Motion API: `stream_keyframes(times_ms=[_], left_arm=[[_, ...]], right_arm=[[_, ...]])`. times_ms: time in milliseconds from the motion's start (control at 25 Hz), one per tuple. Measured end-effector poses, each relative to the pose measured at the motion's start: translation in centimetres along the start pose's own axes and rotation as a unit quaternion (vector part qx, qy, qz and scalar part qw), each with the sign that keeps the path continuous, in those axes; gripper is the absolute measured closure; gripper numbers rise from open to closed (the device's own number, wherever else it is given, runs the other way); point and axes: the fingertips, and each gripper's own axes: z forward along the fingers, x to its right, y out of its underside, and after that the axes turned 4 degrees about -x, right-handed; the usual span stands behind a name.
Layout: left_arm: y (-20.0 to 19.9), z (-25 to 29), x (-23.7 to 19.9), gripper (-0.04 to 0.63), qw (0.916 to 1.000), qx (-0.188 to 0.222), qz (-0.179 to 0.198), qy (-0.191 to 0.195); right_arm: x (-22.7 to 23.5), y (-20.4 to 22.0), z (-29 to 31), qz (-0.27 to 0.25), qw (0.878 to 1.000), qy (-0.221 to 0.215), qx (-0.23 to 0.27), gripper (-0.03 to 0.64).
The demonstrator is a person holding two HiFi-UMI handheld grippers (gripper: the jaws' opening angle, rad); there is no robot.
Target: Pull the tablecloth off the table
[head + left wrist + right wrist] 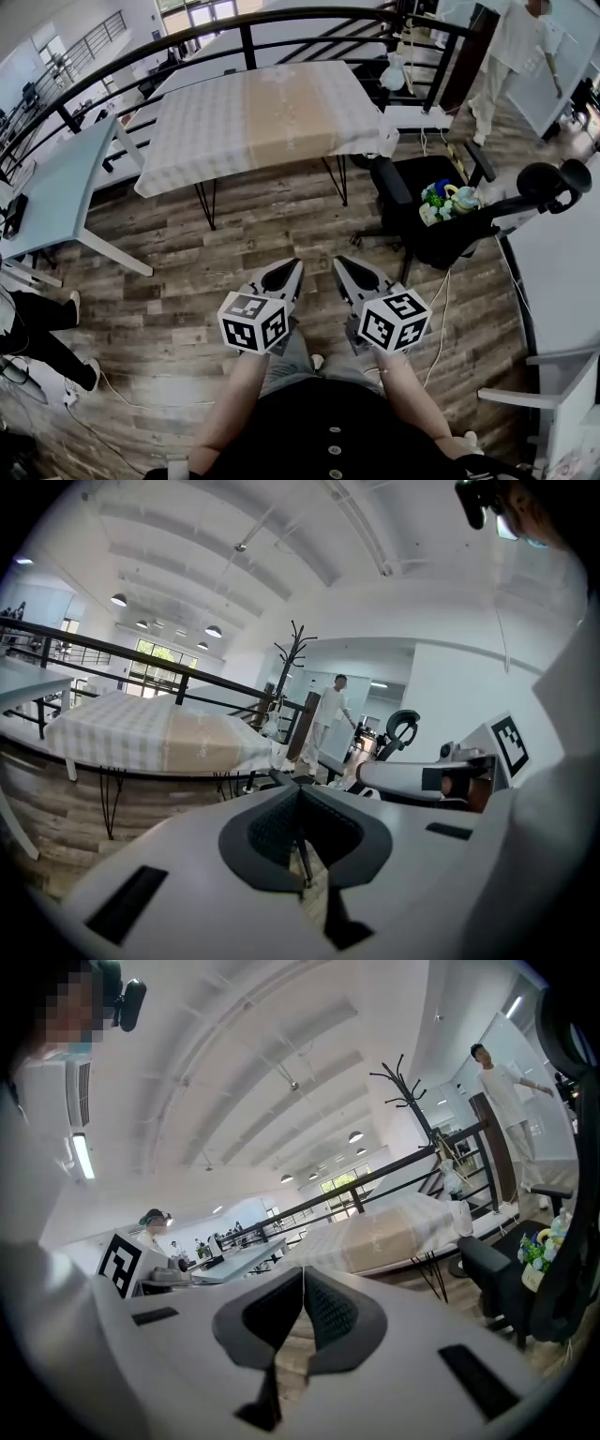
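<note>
A white checked tablecloth with a wide tan band (262, 117) covers a table with black hairpin legs ahead of me, in front of a black railing. It also shows as the tablecloth (150, 738) in the left gripper view and the tablecloth (394, 1232) in the right gripper view. My left gripper (291, 272) and right gripper (342, 269) hang side by side over the wooden floor, well short of the table. Both are shut with nothing between their jaws. The left gripper (298, 799) and right gripper (304, 1283) point toward the table.
A black office chair (441, 220) holding small toys stands right of the table. A light blue table (56, 187) is at the left, white table edges (562, 281) at the right. A person in white (511, 56) walks at the far right. Cables lie on the floor.
</note>
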Motion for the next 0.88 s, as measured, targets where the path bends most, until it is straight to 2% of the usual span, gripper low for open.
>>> stream_keyframes(times_ms=[200,440,880], left_arm=[[-0.6,1.8,-2.3,0.581,0.9999,-0.002,-0.013,-0.007],[-2.9,5.6,-6.7,0.581,0.9996,-0.022,-0.017,0.004],[-11.0,11.6,-17.8,0.581,0.9986,-0.022,-0.018,0.044]], right_arm=[[1.9,-0.1,2.1,0.008,1.000,0.007,-0.009,0.589],[4.6,-2.7,7.6,0.017,1.000,0.015,-0.009,0.589],[8.5,-9.5,21.4,0.023,0.999,0.038,-0.006,0.589]])
